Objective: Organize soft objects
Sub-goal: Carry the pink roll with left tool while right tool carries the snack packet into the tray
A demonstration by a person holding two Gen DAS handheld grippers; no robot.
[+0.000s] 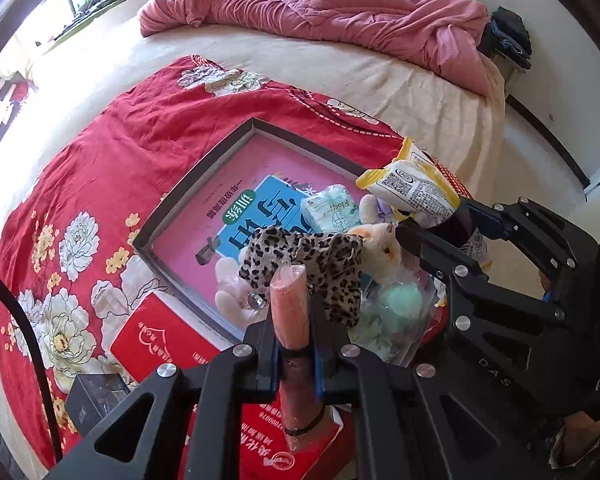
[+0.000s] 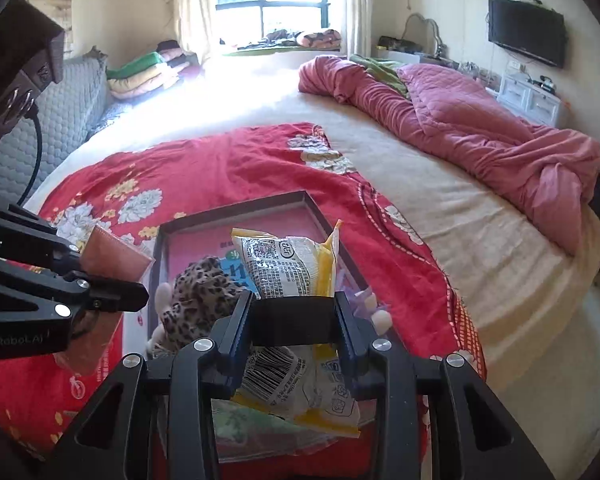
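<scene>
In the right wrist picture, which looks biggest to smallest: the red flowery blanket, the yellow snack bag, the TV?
1. red flowery blanket
2. yellow snack bag, though it sits near the camera
3. TV, though it's far away

my work lies on a wide bed [image 2: 440,208] with a cream sheet. spread on it is a red flowered quilt [image 1: 112,168], and a bunched pink quilt [image 2: 480,128] lies toward its far side. on the red quilt sits a shallow dark-rimmed tray [image 1: 188,196], a red box [image 1: 156,340] beside it.

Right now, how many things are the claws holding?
2: a pink sleeved roll clamped in the left claw, and a yellow-and-white snack packet in the right claw, both above the tray.
</scene>
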